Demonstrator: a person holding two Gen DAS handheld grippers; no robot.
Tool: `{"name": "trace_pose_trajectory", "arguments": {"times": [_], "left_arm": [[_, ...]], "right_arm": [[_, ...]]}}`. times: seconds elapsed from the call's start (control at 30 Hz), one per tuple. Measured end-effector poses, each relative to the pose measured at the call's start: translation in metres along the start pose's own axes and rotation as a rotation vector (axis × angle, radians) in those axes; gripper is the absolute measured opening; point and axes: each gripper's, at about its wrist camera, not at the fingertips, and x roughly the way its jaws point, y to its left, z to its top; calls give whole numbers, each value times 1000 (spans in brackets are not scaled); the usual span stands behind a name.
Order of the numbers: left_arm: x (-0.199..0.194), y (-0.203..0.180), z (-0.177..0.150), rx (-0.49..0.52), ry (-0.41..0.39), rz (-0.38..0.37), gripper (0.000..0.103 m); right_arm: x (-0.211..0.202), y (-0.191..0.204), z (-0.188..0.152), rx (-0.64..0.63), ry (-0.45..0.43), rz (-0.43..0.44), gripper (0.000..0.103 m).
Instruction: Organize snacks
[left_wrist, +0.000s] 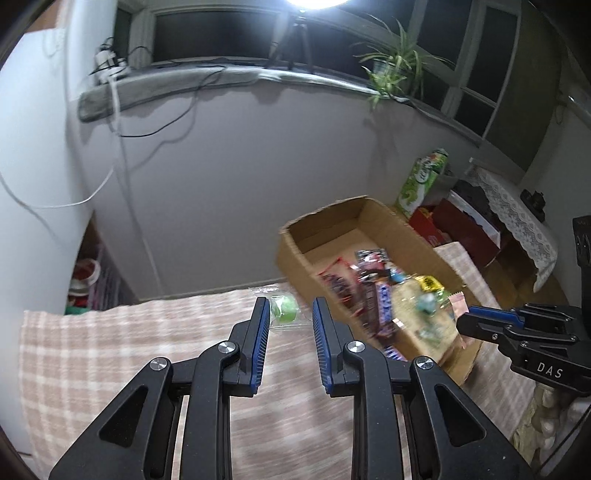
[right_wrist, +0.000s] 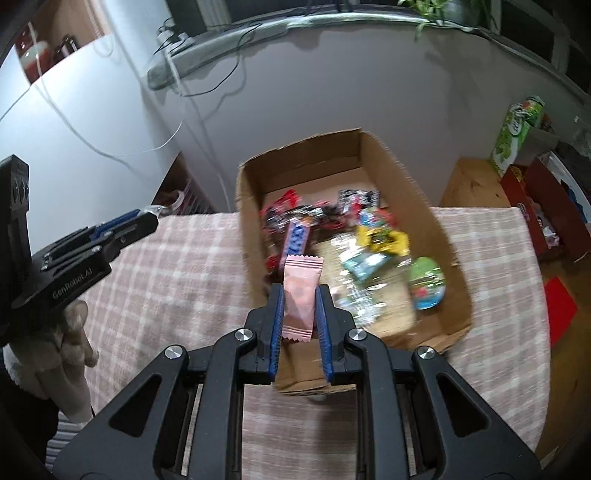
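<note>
Evening room, seen from two hand-held grippers above a worktop (right_wrist: 166, 277) spread with a pink checked cloth.

At the left, a person's hand (right_wrist: 75, 332) carries the left tool (left_wrist: 291, 303). Its jaws are drawn in close, and they appear to pinch the clear wrapper of a small green sweet (left_wrist: 285, 313) at the very tips. The wrapper is blurred, so the hold looks slight.

To its right, the right tool (right_wrist: 300, 291) is clenched on a pink snack packet (right_wrist: 303, 273). The packet stands upright between the blue pads, its crimped top poking above them. It hangs over the near left wall of an open cardboard box (right_wrist: 373, 147).

The box sits on the worktop and already holds a jumble of wrapped snacks: red and dark packets toward the back, a blue bar, a yellow packet, and a round green-topped one at the right.

Further right, off the worktop, stands a tall green carton (right_wrist: 517, 133).

The step in hand seems to be dropping both snacks into the box. To do it well, bring each tool fully past the box wall before releasing. Aim for the barer back part, and let go low so the light packets do not bounce out. The thinly held green sweet deserves the gentler, steadier carry.
</note>
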Motion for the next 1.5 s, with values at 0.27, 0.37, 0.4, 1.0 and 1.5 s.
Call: {"name": "trace_pose_trajectory", "arguments": {"times": [0.27, 0.37, 0.4, 1.0, 1.5], "left_arm": [[20, -40, 17, 15, 27, -57, 22], [24, -54, 20, 27, 38, -79, 23], [26, -58, 21, 31, 41, -82, 23], [5, -86, 20, 87, 33, -85, 27], [-43, -99, 2, 91, -5, -51, 60]], "right_arm": [[-1, -37, 13, 55, -4, 10, 18], [-3, -46, 14, 71, -7, 16, 18], [-3, -47, 15, 73, -7, 17, 18], [-32, -56, 8, 103, -56, 15, 41], [-74, -54, -11, 113, -109, -20, 71]]}}
